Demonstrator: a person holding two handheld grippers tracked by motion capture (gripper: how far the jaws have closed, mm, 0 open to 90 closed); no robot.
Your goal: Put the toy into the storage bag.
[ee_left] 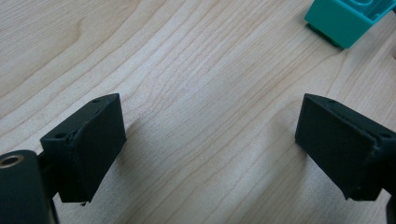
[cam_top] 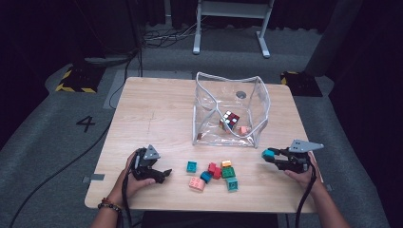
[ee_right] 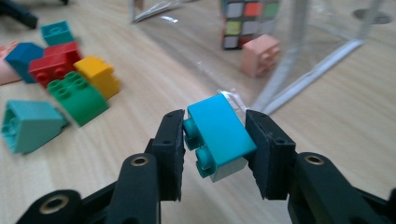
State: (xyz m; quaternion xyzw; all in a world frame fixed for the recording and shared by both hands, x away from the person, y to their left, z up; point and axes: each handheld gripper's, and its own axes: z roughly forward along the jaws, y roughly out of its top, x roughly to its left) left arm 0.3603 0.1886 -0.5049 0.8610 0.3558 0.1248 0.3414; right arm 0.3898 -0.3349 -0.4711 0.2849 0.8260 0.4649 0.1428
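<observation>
1 teal brick sits clamped between the right tool's closed jaws.

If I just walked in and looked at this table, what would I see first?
Probably the big clear plastic bag standing open at the far middle of the table, with a colour cube and a pink brick inside. Next, the pile of bright bricks in front of it. Then the right gripper, at the right, pinching a turquoise brick between its fingers.
</observation>
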